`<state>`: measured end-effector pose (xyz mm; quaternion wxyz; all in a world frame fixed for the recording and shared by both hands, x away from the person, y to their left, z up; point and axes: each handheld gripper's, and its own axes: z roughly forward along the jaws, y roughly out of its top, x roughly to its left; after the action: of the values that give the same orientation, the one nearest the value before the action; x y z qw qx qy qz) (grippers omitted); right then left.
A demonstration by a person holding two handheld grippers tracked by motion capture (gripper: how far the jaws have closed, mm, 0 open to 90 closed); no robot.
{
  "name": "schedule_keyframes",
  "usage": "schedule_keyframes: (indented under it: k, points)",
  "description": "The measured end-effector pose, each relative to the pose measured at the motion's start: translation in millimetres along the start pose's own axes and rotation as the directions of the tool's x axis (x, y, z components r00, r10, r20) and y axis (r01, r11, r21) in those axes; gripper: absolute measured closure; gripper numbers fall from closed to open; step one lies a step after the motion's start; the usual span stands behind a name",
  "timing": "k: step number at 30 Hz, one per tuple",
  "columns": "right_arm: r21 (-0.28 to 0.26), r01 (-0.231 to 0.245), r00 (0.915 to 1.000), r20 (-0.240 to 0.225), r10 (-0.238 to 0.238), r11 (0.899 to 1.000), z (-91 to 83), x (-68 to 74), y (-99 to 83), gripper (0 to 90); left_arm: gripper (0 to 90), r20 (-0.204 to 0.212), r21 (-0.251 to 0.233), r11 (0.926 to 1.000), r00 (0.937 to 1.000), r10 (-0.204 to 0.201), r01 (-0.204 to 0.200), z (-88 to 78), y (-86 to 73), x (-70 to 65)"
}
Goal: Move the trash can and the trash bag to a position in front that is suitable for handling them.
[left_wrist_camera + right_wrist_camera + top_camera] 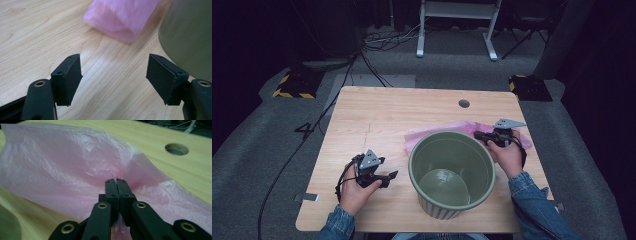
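A green ribbed bin [452, 172] stands upright on the wooden table [377, 120], near its front. Behind it lies a thin pink plastic bag [447, 131], spread from the bin's far left rim to the right. My right gripper [484, 135] sits at the bin's far right rim, shut on a pinch of the pink bag [75, 170], which bunches up around my right gripper's closed tips [116, 181]. My left gripper [392, 175] rests left of the bin, pointing toward it. In the left gripper view my left gripper [113, 75] is open over bare wood, with the bag [122, 17] ahead and the bin wall [190, 35] at right.
A round cable hole [464, 103] is cut in the table's far side, also visible as the hole [176, 149] beyond the bag. Cables trail over the grey floor at left. A white table frame [457, 25] stands behind.
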<state>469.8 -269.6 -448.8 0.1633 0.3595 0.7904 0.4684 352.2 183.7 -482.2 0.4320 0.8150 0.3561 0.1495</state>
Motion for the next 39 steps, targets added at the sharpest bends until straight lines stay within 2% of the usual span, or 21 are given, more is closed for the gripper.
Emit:
schedule_keyframes:
  k: [1,6,7,9,12,13,15,18,20,21,25,30,35,39]
  points:
    - [0.000,0.000,1.0000,0.000,0.000,1.000,0.0,0.0,0.0,89.0,28.1,0.001,-0.002,1.0000,1.0000,0.001,-0.001,-0.1,0.5,0.0]
    - [-0.058,0.000,1.0000,0.006,0.000,0.998,-25.4,-0.8,14.5,89.0,28.1,0.004,-0.006,1.0000,1.0000,0.004,-0.004,0.8,2.1,0.8]
    - [-0.079,0.000,1.0000,0.009,0.001,0.997,-35.4,-0.5,20.2,89.0,28.1,0.006,-0.003,1.0000,1.0000,0.004,-0.004,1.2,2.0,1.3]
    - [-0.089,0.000,1.0000,0.010,0.001,0.996,-40.4,-0.4,23.0,89.0,28.1,0.009,-0.003,1.0000,1.0000,0.004,-0.004,1.8,2.0,2.3]
    - [-0.139,0.004,1.0000,0.009,-0.002,0.990,-60.1,1.0,32.7,89.0,28.1,0.008,-0.002,0.9999,0.9999,0.010,-0.010,1.9,2.5,3.9]
    - [-0.139,0.004,1.0000,0.009,-0.002,0.990,-60.1,1.0,32.7,89.0,28.1,0.010,-0.005,1.0000,0.9999,0.006,-0.006,2.1,2.7,4.0]
    - [-0.164,0.007,0.9996,0.026,-0.002,0.986,-72.9,3.0,38.0,89.1,28.1,0.010,-0.010,1.0000,0.9999,0.000,0.000,2.5,3.2,3.8]
    - [-0.172,0.012,0.9989,0.047,-0.004,0.985,-81.0,6.0,41.1,89.1,28.1,0.010,-0.007,1.0000,0.9999,0.001,-0.001,2.7,3.6,3.9]
    - [-0.180,0.038,0.9965,0.081,-0.024,0.983,-93.7,11.2,46.8,89.1,28.1,0.010,-0.009,1.0000,0.9999,0.002,-0.002,2.7,3.7,4.2]
    - [-0.180,0.038,0.9965,0.081,-0.024,0.983,-93.7,11.2,46.8,89.1,28.1,0.008,-0.009,0.9999,0.9999,0.007,-0.007,2.4,3.8,4.8]
    - [-0.199,0.042,0.9950,0.097,-0.023,0.979,-111.3,15.4,56.2,89.1,28.1,0.009,-0.011,0.9999,1.0000,-0.001,0.001,0.3,3.9,6.0]
    - [-0.210,0.052,0.9926,0.118,-0.028,0.976,-130.0,18.9,65.1,89.1,28.1,0.003,-0.024,0.9997,1.0000,0.009,-0.009,-4.1,8.3,6.8]
    - [-0.227,0.030,0.9940,0.110,-0.005,0.973,-147.2,20.9,71.4,89.1,28.1,0.004,-0.033,0.9992,0.9997,0.023,-0.023,-8.3,16.4,6.9]
    - [-0.236,0.038,0.9911,0.133,-0.006,0.971,-162.1,22.1,77.8,89.1,28.1,0.005,-0.034,0.9990,0.9996,0.029,-0.029,-8.0,17.5,7.6]
